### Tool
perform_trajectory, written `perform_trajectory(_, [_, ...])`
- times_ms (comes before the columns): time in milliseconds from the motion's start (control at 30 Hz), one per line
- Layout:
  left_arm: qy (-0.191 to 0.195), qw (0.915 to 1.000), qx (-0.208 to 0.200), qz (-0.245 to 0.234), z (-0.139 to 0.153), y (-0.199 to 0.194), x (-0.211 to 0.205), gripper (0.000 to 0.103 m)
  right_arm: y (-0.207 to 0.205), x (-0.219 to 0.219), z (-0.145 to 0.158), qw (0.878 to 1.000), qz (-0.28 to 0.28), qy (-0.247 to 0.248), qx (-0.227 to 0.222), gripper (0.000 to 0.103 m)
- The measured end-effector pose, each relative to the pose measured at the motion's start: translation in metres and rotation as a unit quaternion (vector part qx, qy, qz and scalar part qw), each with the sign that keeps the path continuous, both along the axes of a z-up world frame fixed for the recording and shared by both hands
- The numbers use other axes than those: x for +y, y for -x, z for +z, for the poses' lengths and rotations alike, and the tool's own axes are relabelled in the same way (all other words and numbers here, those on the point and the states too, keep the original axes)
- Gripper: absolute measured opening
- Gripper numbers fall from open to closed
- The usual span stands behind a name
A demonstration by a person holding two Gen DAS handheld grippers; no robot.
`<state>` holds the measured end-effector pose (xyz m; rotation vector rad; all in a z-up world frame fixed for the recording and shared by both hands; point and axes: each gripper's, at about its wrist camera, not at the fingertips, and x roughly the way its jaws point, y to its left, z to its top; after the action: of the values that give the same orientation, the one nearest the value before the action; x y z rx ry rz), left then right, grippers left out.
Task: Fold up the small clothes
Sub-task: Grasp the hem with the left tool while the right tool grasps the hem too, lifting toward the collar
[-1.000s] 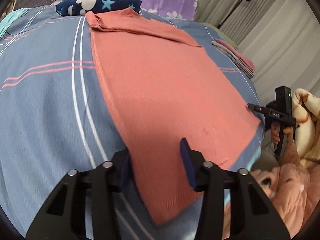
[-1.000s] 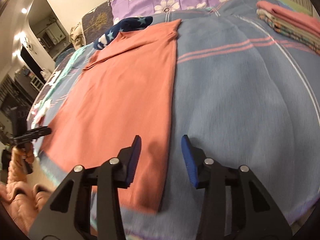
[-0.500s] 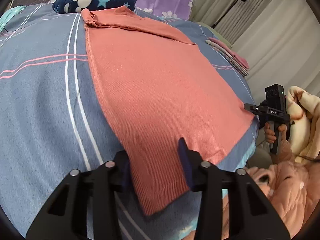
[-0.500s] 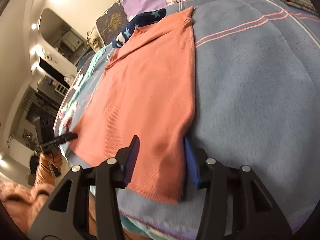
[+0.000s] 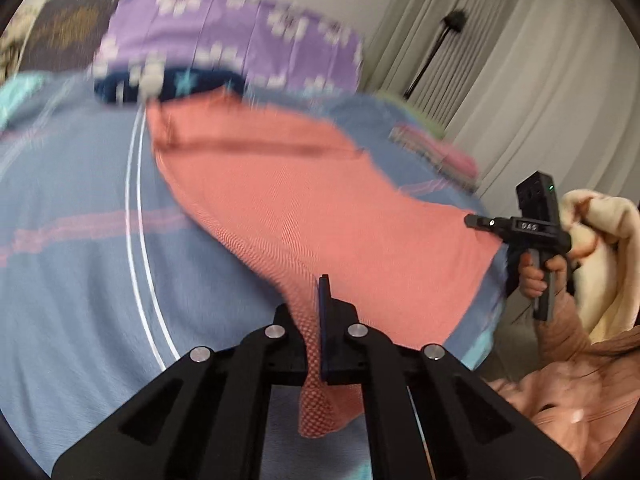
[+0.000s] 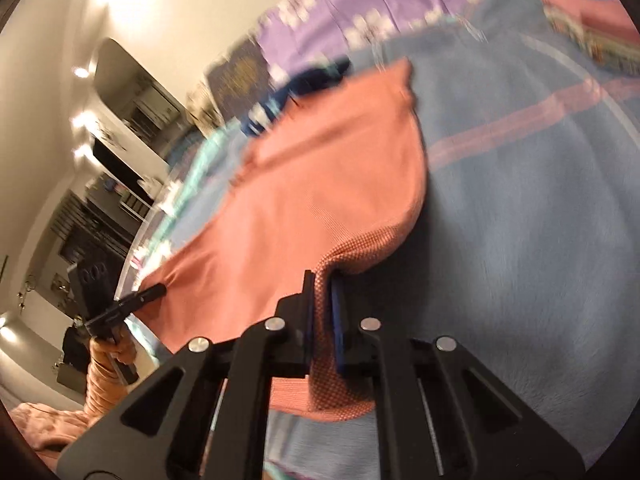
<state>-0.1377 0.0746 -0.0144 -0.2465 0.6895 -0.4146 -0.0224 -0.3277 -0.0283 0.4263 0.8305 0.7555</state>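
Note:
A salmon-pink garment lies spread on a blue striped bedspread; it also shows in the right wrist view. My left gripper is shut on the garment's near left corner and lifts it off the bed. My right gripper is shut on the near right corner, also lifted. Each gripper shows in the other's view, the right one at the garment's far edge and the left one likewise. Both views are blurred.
A navy star-print cloth lies beyond the garment's far end, before a purple flowered pillow. A stack of folded clothes sits at the bed's right side. A cream blanket is off the bed. Curtains hang behind.
Both grippers have closed on the garment's near corners and raised them off the bed. The near edge now hangs from the jaws.

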Motion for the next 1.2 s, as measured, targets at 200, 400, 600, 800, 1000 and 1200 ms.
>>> perform_trajectory(200, [-0.004,0.9971,-0.075,0.014,0.051,0.038,-0.004,0.002,0.05,-0.028,0.063,0.994,-0.022,-0.034,-0.101,0.001])
perform_trajectory(400, [-0.036,0.9958,-0.082,0.018,0.056,0.041,-0.015,0.002,0.07,-0.045,0.076,0.988,-0.065,0.016,-0.139,0.0])
perform_trajectory(600, [-0.019,0.9993,-0.021,0.026,0.018,0.012,-0.006,0.002,0.015,-0.033,-0.024,0.996,-0.058,0.053,0.051,0.038])
perform_trajectory(800, [-0.02,0.9993,-0.005,0.031,0.012,0.006,-0.002,0.002,0.007,-0.02,-0.077,0.992,-0.011,0.015,0.126,0.054])
perform_trajectory(1000, [-0.011,0.9996,-0.007,0.025,0.01,0.006,-0.005,0.002,0.028,0.024,-0.069,0.987,0.101,0.062,0.108,0.053])
perform_trajectory(1200, [0.006,0.9986,-0.033,0.04,0.023,0.013,-0.001,0.002,0.02,-0.006,-0.032,0.996,0.034,-0.033,0.078,0.003])
